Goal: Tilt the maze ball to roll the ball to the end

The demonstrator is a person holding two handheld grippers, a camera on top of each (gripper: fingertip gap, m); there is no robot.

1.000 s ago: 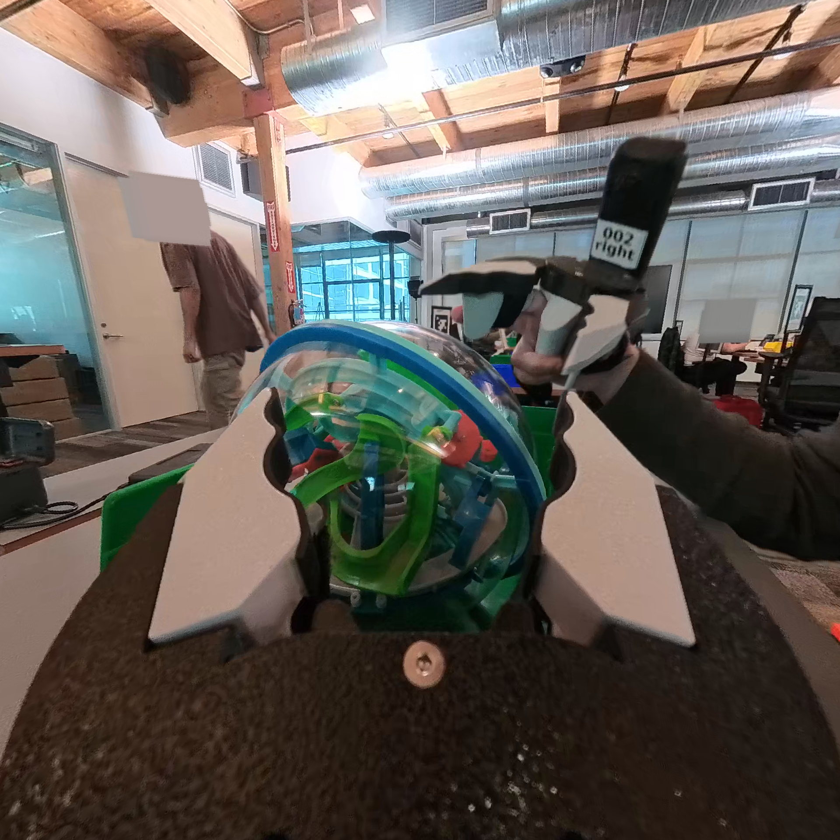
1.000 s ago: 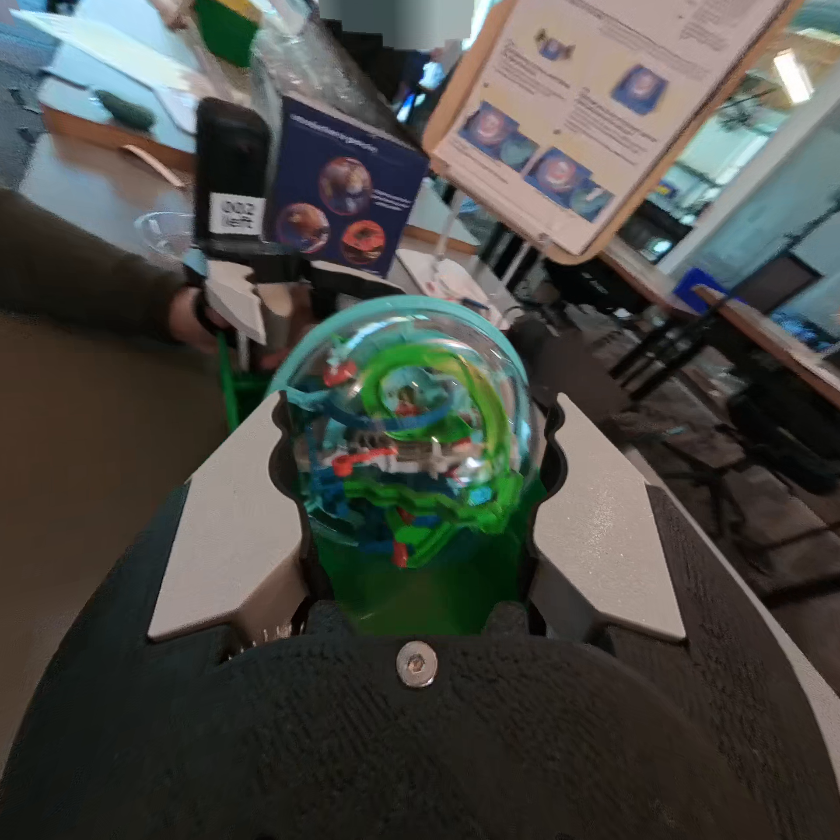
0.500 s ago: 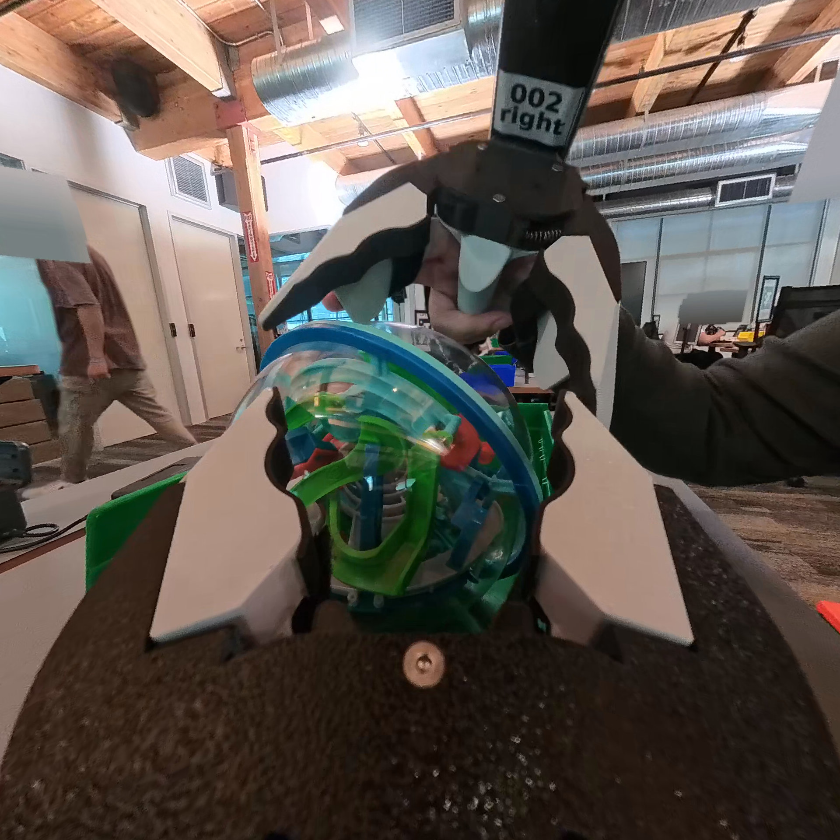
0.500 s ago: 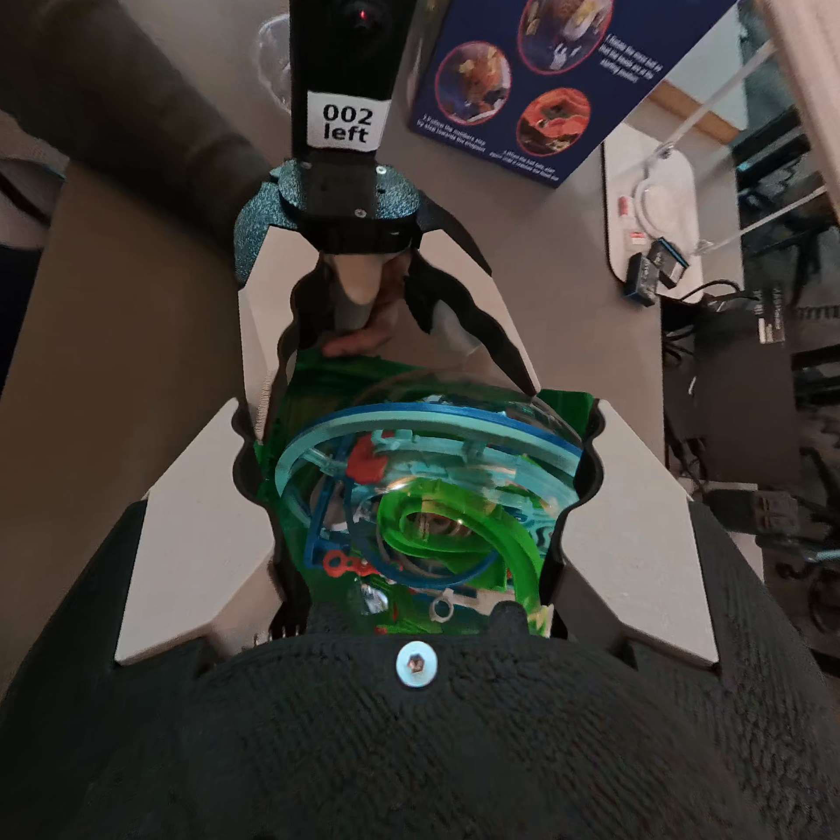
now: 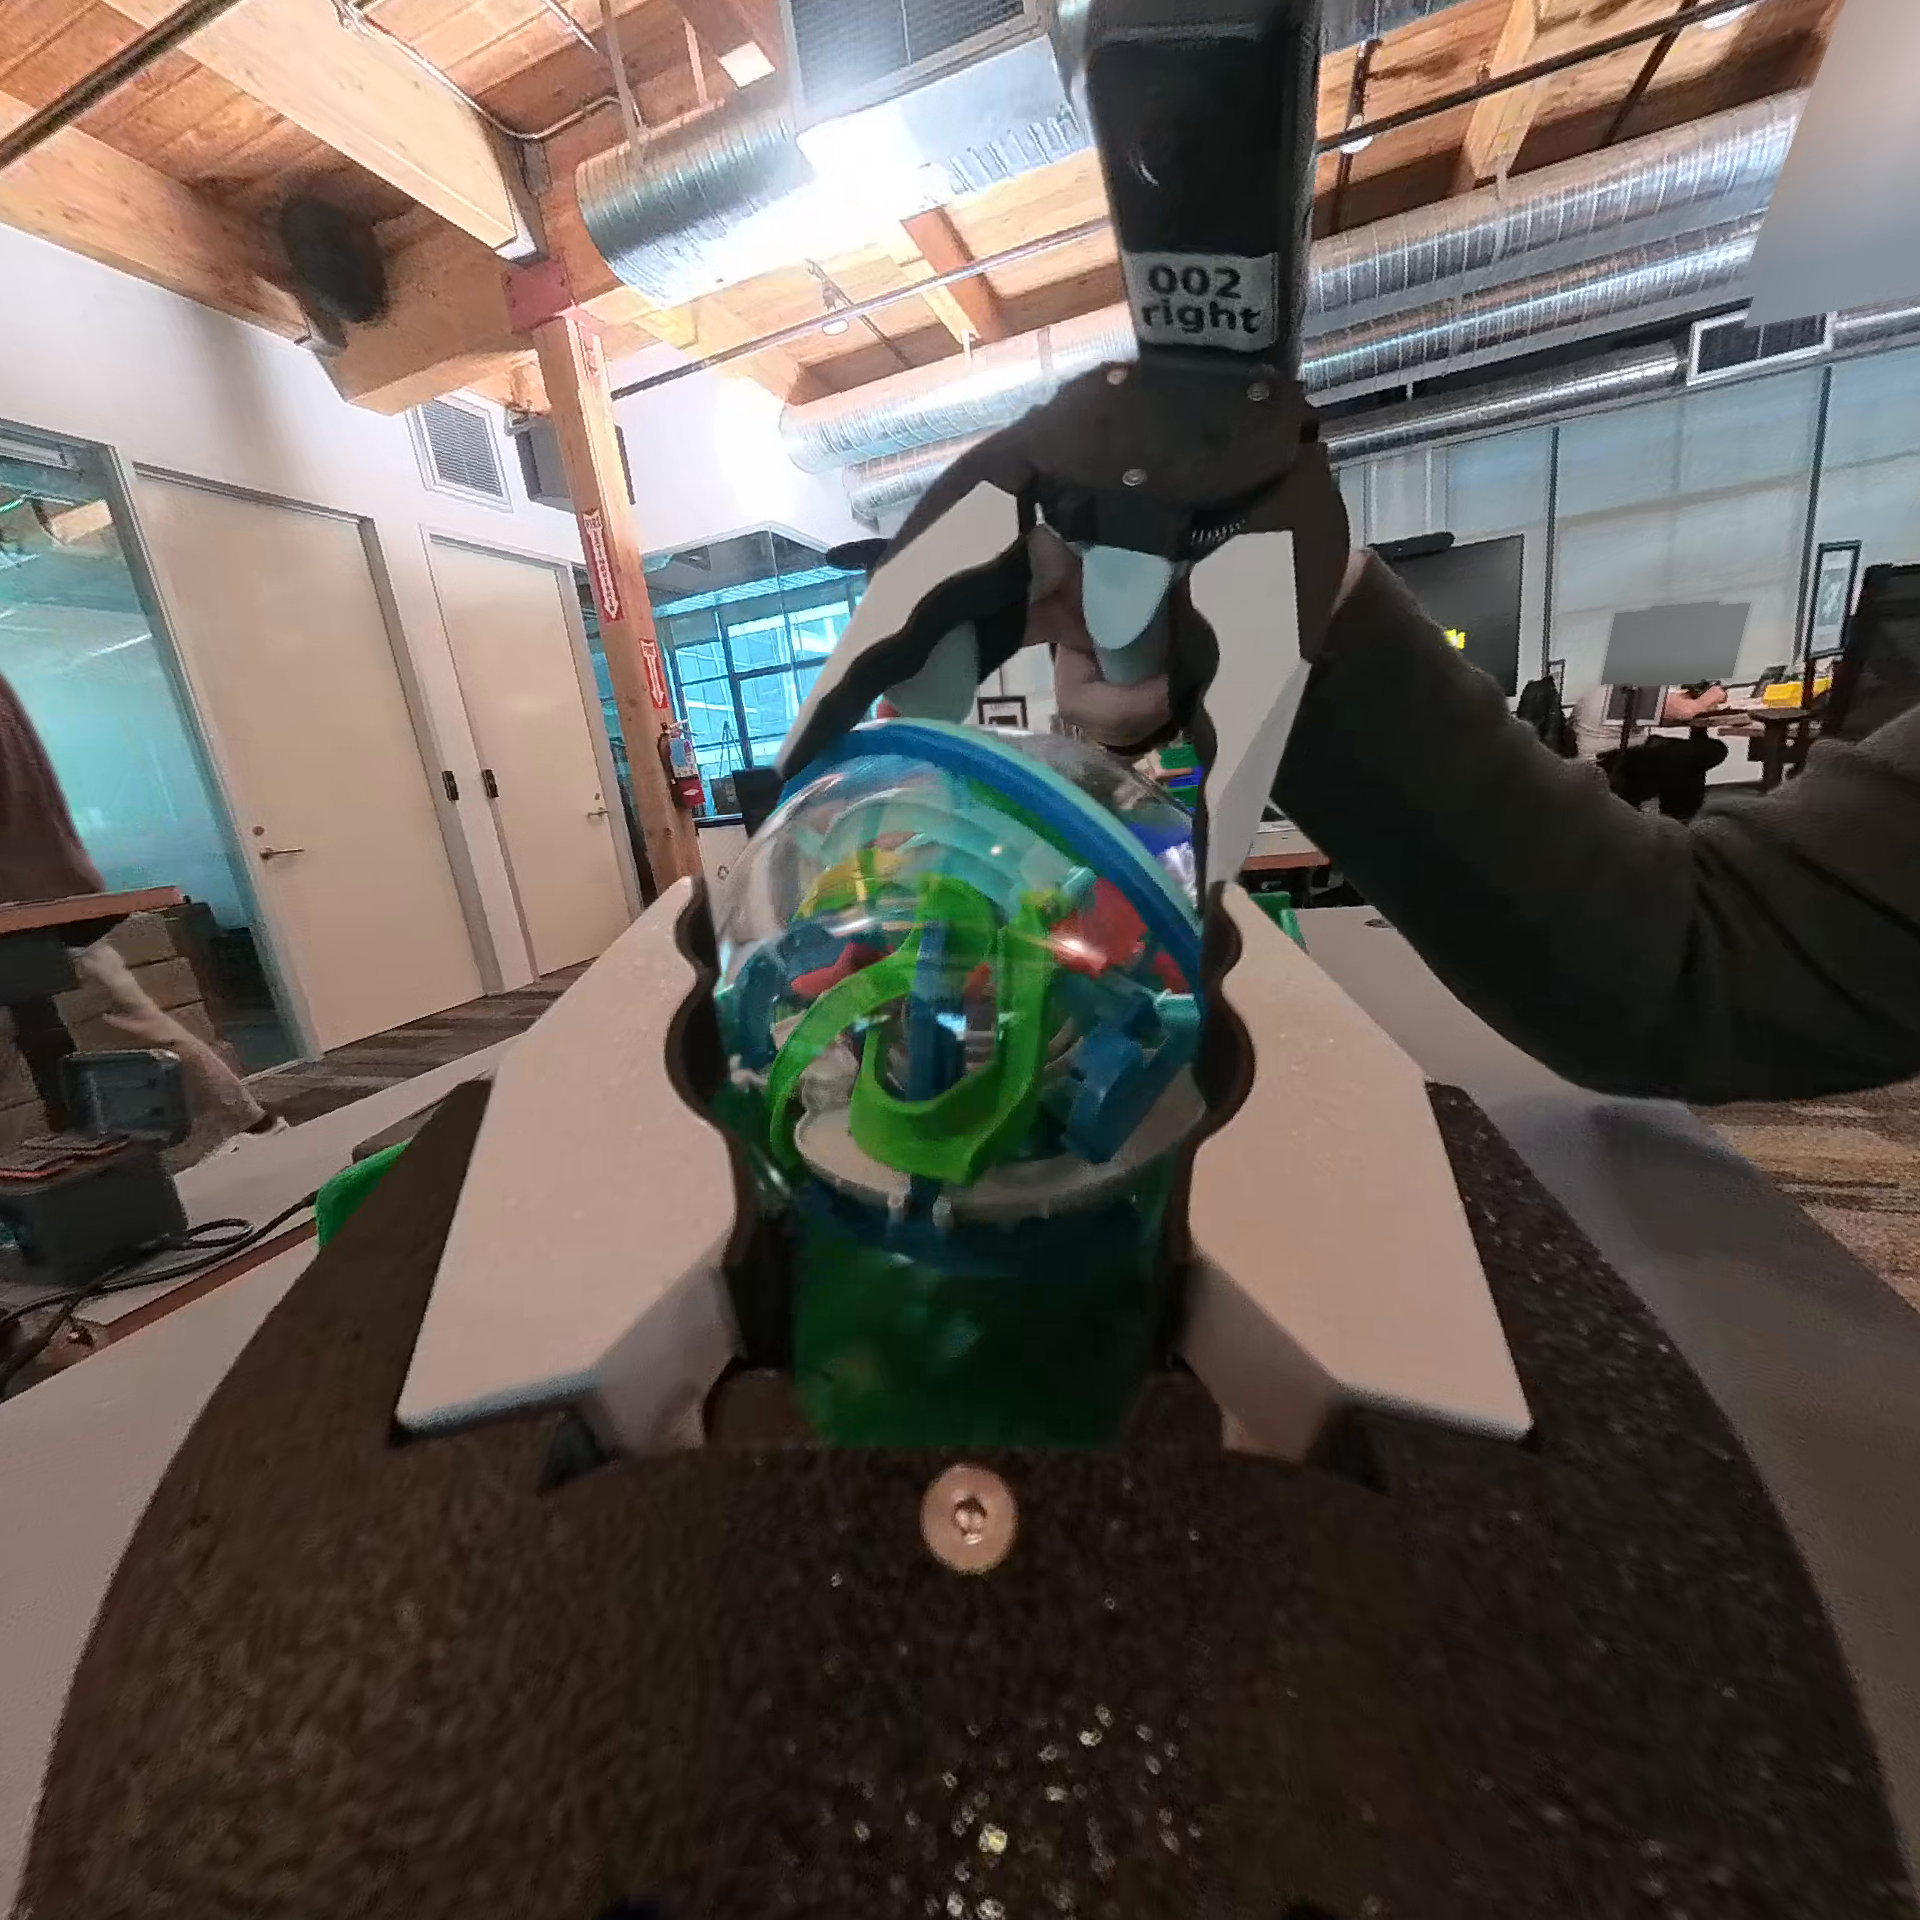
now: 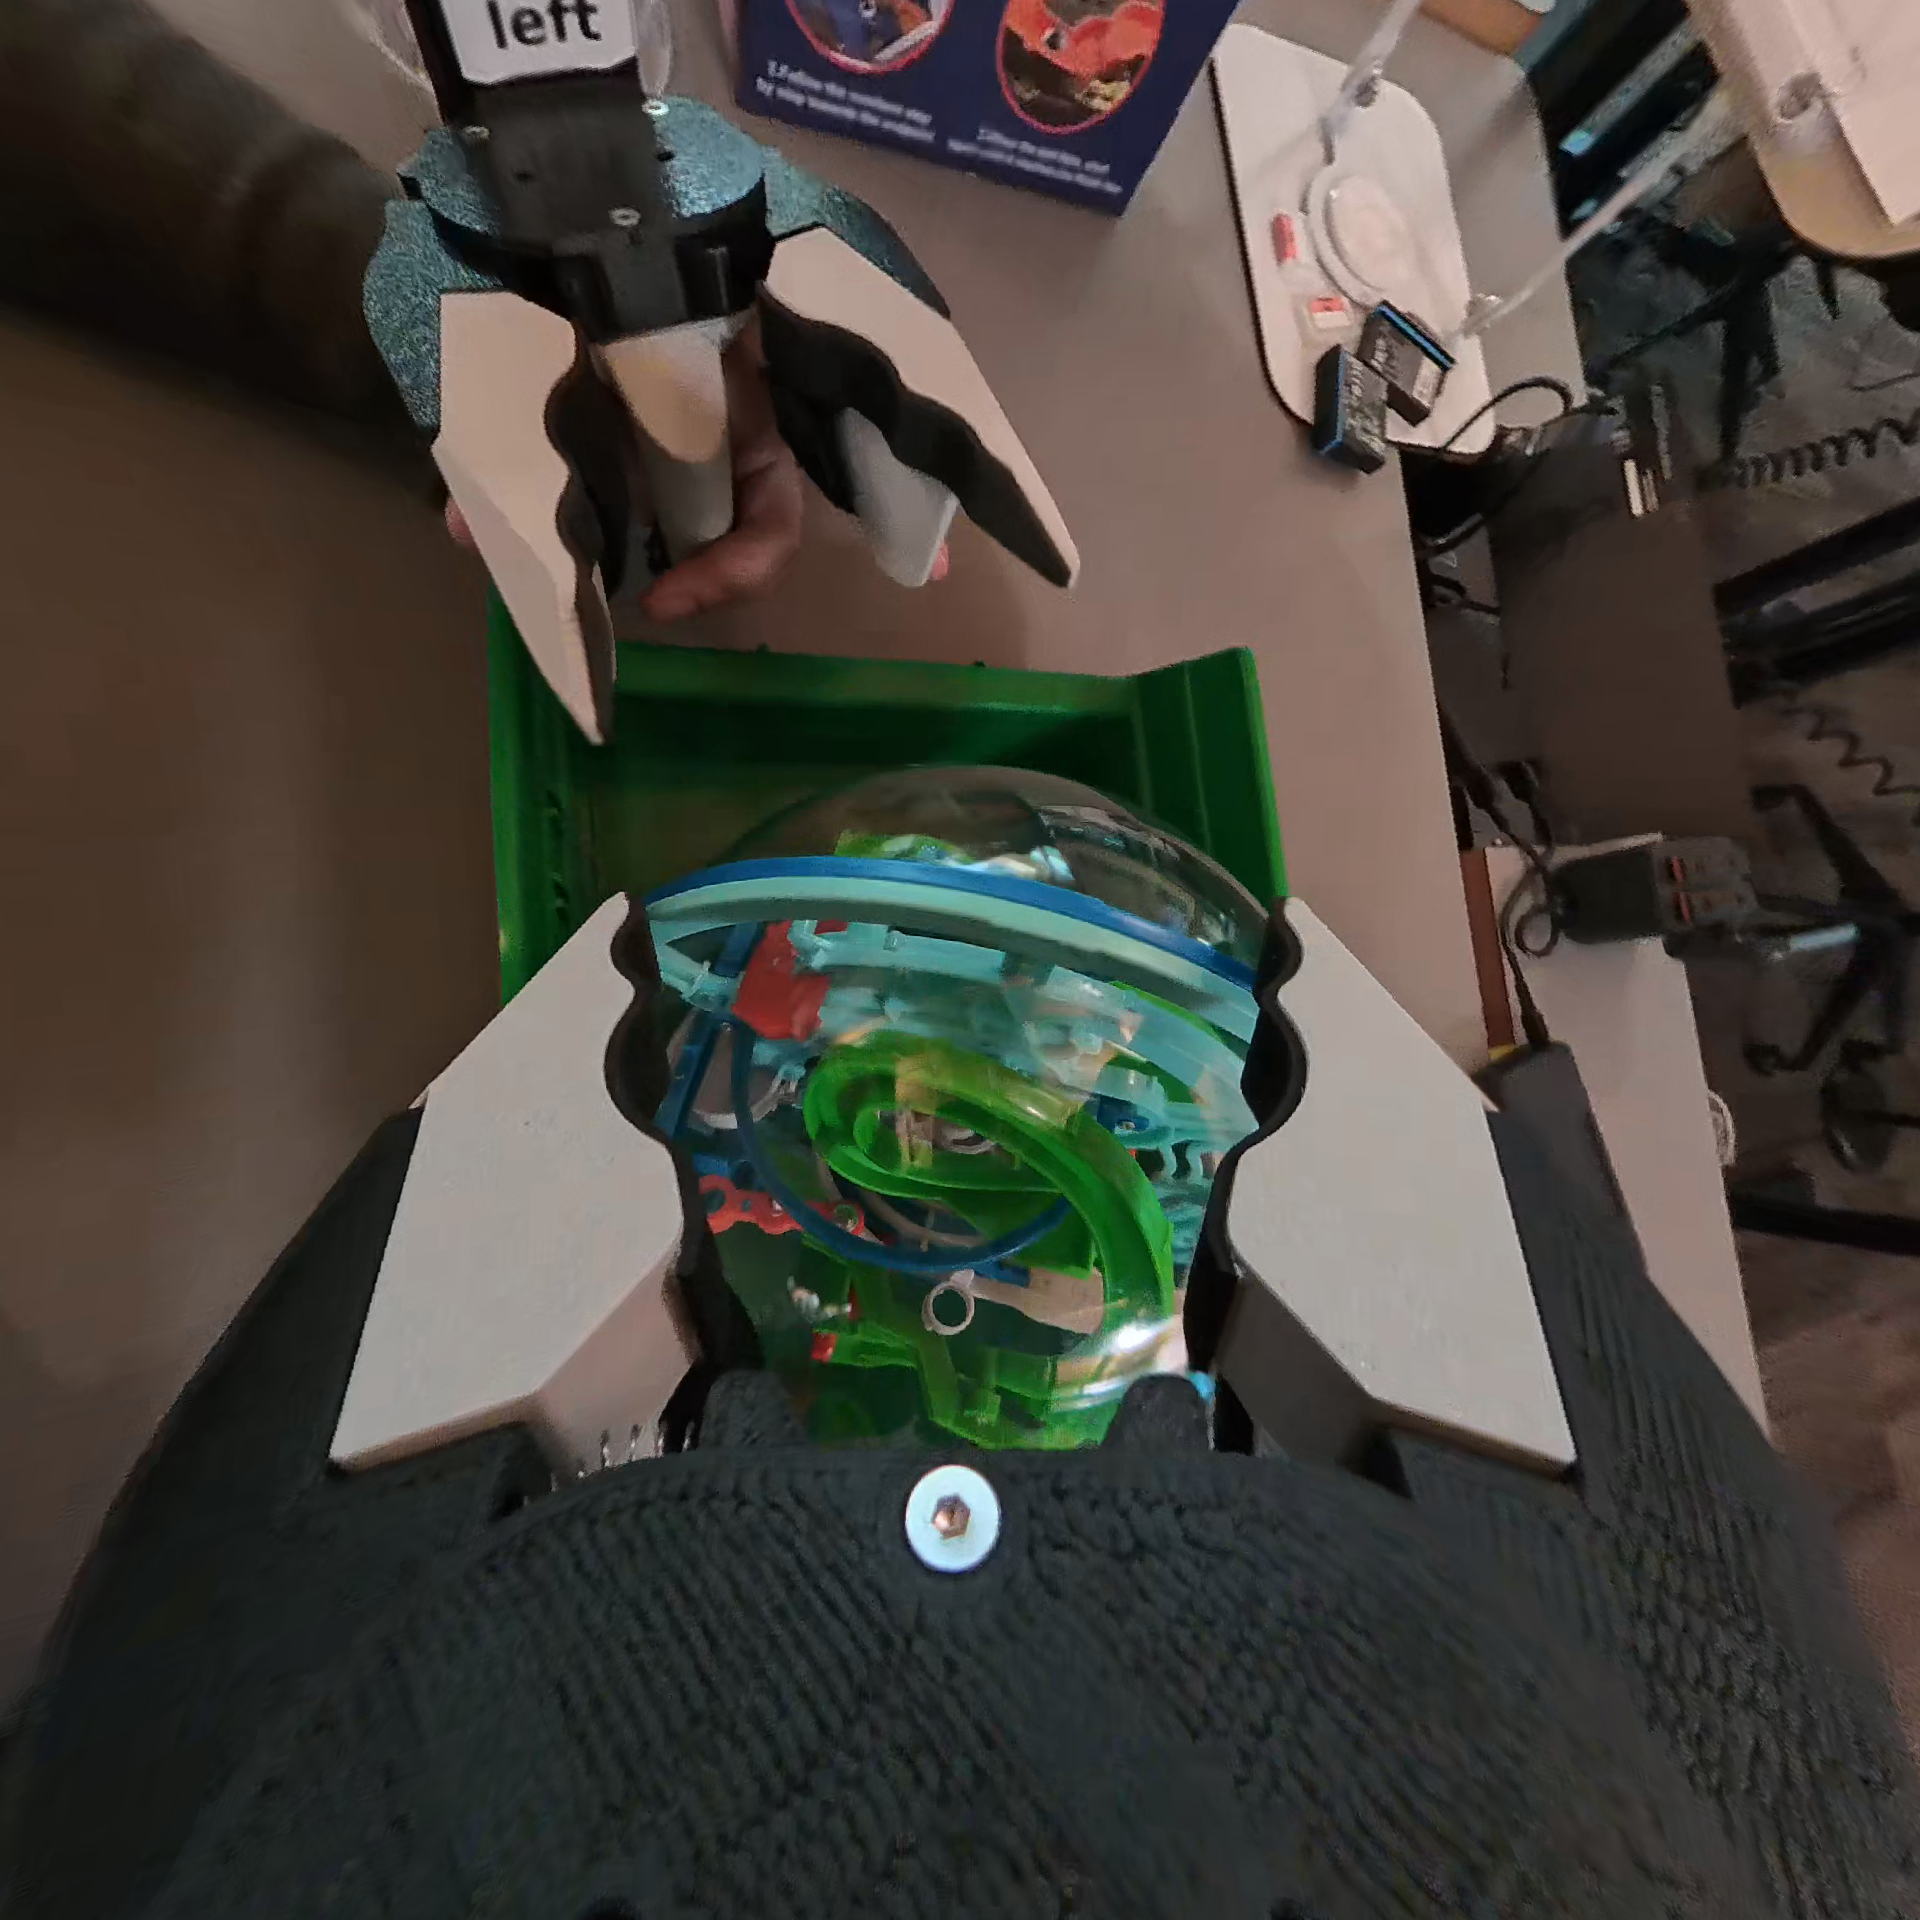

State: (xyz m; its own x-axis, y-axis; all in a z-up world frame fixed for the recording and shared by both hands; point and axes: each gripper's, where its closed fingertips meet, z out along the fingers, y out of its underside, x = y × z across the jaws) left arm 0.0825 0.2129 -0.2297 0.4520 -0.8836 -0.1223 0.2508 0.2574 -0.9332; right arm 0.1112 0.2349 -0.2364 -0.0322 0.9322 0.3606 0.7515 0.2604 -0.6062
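Spread below, a pale table [image 6: 1195, 623] with a green tray [image 6: 1195, 727] on it. Over the tray's floor, the maze ball [image 6: 935, 1039], clasped across its width by the right gripper [image 6: 953, 914], pads tight against the clear shell on both sides. Hard to tell whether resting on the tray or raised just clear of it.

Probably light, rigid and hollow. Smooth curved plastic, so likely slippery and apt to twist in a two-point hold. Best taken at the widest part, near the blue ring [image 6: 935, 868], firmly but without crushing. Better tilted slowly, given the fine coloured tracks [image 6: 1039, 1143] inside. No sign of the small rolling ball in either view.

Seen from the left wrist view alone, framed by the left gripper [image 5: 958, 904] as if held. Corrected by the right wrist view: that tool spread wide with nothing in it, well back above the tray's far wall. Shown only from the left: the right tool poised from above, fingers [image 5: 883, 623] straddling the sphere's top.
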